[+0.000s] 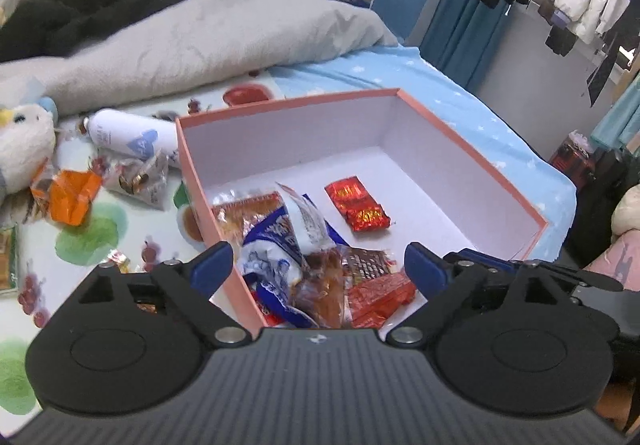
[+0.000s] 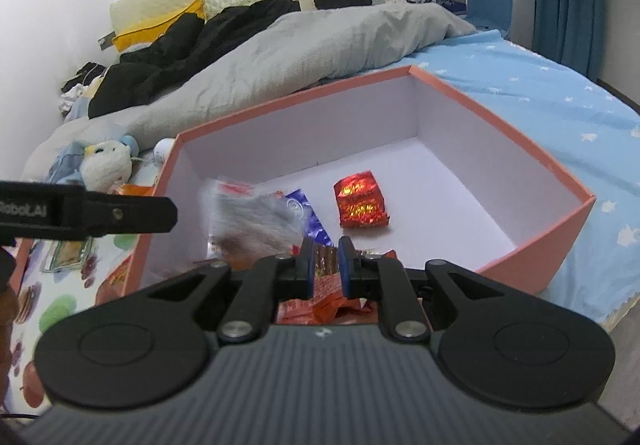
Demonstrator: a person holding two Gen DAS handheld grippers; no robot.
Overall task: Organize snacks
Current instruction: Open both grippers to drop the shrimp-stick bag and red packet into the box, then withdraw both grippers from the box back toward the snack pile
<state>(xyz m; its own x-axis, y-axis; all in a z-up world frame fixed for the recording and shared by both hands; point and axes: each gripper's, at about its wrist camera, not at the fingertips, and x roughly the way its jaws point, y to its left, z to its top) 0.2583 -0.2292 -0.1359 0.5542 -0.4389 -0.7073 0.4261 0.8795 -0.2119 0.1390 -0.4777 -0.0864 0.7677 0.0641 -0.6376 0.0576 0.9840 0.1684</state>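
Left wrist view: the left gripper (image 1: pixel 320 265) was seen with jaws spread wide and nothing between them, above a heap of snack packets (image 1: pixel 304 257) piled in the near corner of the pink box (image 1: pixel 472 149) on the bed (image 1: pixel 460 85). The right gripper (image 2: pixel 325 265) was shown with jaws drawn together; whether anything was pinched could not be told. A red foil packet (image 1: pixel 357 208) lay alone mid-box. Further snacks (image 1: pixel 68 197) were scattered on the bed left of the box, near a plush toy (image 1: pixel 20 149).

Clear snack packet (image 2: pixel 256 217) motion-blurred, green-edged packet (image 1: pixel 7 263) cut by frame edge, heaped wrappers (image 1: pixel 320 277) partly hidden behind hand-held gripper
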